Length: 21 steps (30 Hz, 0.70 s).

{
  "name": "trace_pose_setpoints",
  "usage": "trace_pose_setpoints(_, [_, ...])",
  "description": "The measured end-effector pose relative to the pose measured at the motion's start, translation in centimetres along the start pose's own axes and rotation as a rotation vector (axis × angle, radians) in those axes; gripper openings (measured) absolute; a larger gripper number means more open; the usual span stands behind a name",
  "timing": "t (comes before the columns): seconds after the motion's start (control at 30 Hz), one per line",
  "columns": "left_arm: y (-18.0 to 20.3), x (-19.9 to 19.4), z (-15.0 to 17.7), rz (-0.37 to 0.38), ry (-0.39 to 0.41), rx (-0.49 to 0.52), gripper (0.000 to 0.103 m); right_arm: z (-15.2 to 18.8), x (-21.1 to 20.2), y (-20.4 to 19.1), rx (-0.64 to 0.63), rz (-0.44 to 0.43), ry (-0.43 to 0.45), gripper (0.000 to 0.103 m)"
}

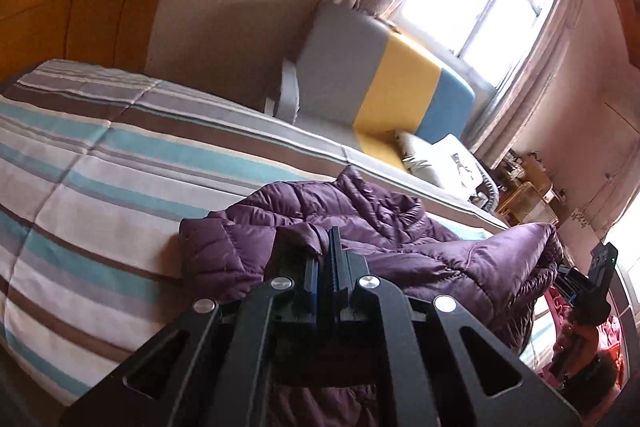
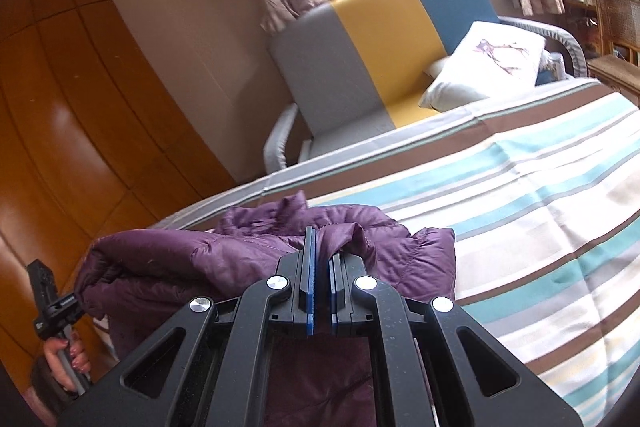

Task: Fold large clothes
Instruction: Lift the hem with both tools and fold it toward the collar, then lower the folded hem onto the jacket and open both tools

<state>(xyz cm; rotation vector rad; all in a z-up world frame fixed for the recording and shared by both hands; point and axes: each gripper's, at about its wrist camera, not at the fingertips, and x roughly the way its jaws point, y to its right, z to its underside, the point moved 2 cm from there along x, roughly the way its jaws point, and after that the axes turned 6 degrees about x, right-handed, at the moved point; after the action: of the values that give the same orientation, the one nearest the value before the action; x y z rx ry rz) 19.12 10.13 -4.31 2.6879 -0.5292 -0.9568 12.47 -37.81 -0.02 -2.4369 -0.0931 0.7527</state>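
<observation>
Left gripper (image 1: 328, 239) jaws clenched on quilted purple puffer jacket (image 1: 400, 227); right gripper (image 2: 322, 247) likewise, jacket over striped bed (image 2: 540, 207) at 3 o'clock.

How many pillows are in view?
1. A white pillow with a dark print leans on the striped chair beyond the bed, near the window. Others may be hidden.

The purple jacket (image 2: 248, 267) runs under the tool body, its lower part hidden.
</observation>
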Motion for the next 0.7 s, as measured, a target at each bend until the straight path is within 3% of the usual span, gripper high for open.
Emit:
trace_pose_setpoints(0.4, [-0.8, 9.2, -0.9, -0.116, -0.118, -0.024, 0.01, 0.1, 9.3, 3.2, 0.123, 0.123, -0.098, 0.006])
trace_pose_setpoints(0.5, [-0.9, 10.4, -0.6, -0.121, -0.132, -0.034, 0.02, 0.6, 10.5, 3.9, 0.143, 0.118, -0.1, 0.014])
trace_pose_setpoints(0.57, [-1.3, 10.7, -0.4, -0.095, -0.128, -0.066, 0.032, 0.9, 10.8, 4.3, 0.163, 0.095, -0.091, 0.018])
trace_pose_setpoints(0.7, [-1.8, 10.6, -0.2, -0.053, -0.104, -0.103, 0.039, 1.1, 10.6, 5.1, 0.208, 0.041, -0.078, 0.023])
